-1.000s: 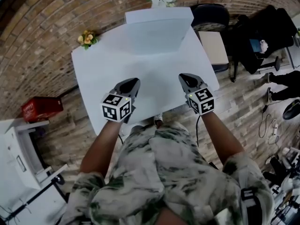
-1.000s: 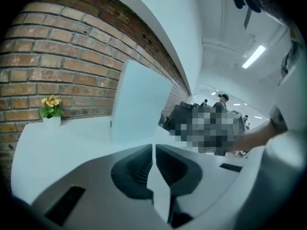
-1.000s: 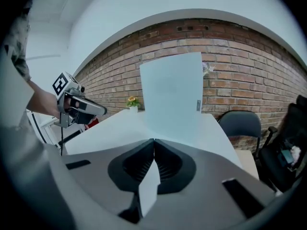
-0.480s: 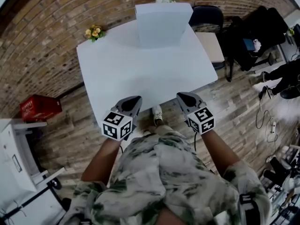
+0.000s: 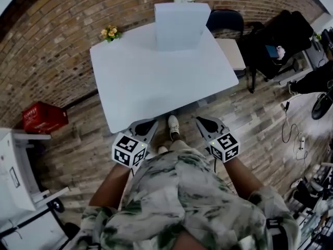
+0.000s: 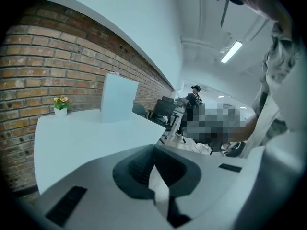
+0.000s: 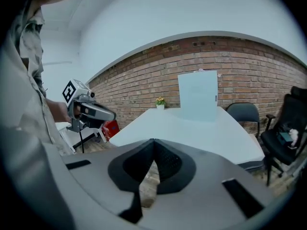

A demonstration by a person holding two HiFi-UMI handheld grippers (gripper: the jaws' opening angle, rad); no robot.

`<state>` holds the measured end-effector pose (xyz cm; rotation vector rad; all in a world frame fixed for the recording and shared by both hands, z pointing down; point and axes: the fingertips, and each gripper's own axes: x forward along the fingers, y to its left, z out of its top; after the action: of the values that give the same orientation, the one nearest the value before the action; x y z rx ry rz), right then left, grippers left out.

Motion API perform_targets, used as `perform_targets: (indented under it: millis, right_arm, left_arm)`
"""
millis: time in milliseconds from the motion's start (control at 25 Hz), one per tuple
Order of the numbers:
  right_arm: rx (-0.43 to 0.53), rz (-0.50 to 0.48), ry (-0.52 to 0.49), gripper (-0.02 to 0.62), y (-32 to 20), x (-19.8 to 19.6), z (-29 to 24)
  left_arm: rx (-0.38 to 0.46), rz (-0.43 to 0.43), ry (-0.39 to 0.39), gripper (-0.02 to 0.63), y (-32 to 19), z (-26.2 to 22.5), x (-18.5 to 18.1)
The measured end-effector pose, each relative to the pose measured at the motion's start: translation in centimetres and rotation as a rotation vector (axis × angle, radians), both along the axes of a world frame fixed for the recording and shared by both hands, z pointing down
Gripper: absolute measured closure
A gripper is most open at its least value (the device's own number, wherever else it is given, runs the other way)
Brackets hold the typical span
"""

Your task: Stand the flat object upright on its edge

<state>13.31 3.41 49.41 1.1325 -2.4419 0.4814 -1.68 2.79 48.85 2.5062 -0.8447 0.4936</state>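
the flat white board (image 5: 182, 26) stands upright on its lower edge at the far side of the counter (image 5: 156, 87), top centre of the head view. whether it leans on anything behind it cannot be told. it seems to need no support, which would explain why both tongs hang well apart from it, off the counter's near edge at lower centre. the left tongs (image 5: 147, 125) and right tongs (image 5: 204, 122) are each closed tight, with nothing between the jaws.

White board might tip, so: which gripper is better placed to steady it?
Right, marginally: the board stands upright at the far side of the table, nearer the right gripper than the left gripper; both shut, empty.
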Motion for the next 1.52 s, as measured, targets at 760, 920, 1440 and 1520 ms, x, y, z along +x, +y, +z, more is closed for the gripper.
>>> perform_targets:
  millis: [760,920,1440,1520]
  right_arm:
    - [0.036,-0.035,0.001,0.575,6.6,-1.2,-1.6]
    - [0.045,-0.048,-0.013,0.575,6.9,-2.1,-2.0]
    - [0.044,-0.069,-0.013,0.575,7.4,-3.0,-2.1]
    - [0.046,-0.072,-0.013,0.575,7.3,-3.1,-2.1]
  left_arm:
    - [-0.017,-0.031,0.026,0.581,7.5,-0.4,-1.5]
    - [-0.024,-0.039,0.025,0.581,8.4,-0.4,-2.2]
    - [-0.023,-0.043,0.035,0.581,8.5,-0.5,-2.4]
    - [-0.024,-0.051,0.038,0.581,8.2,-0.4,-2.7]
